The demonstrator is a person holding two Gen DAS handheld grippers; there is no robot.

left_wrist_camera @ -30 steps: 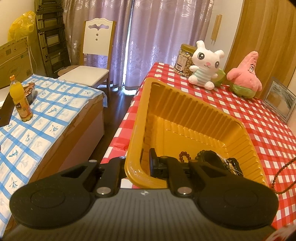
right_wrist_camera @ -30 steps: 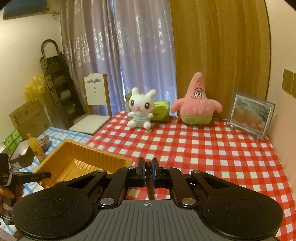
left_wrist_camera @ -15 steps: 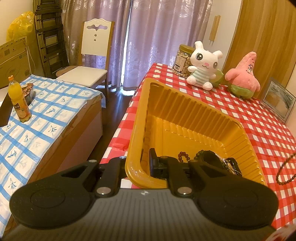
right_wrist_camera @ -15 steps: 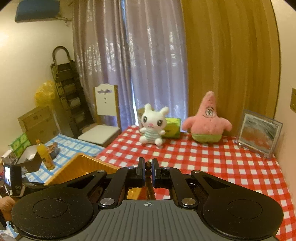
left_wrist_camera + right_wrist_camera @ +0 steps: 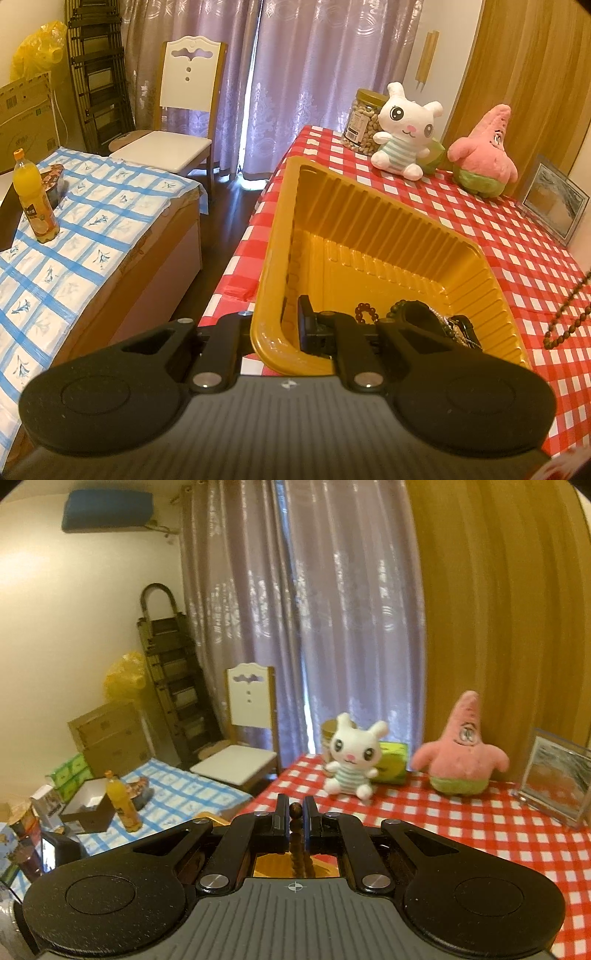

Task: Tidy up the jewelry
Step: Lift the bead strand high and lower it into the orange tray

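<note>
The left gripper [image 5: 291, 328] clamps the yellow tray [image 5: 369, 229] rim; the right gripper [image 5: 294, 818] pinches a bead string [image 5: 295, 834], ready for lowering into that tray.

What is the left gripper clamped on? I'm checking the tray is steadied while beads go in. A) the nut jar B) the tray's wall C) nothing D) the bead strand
B: the left gripper pinches the yellow tray at its near wall, one finger inside, one outside.

text: none legible | jar [image 5: 360, 120] label: too small to read
</note>
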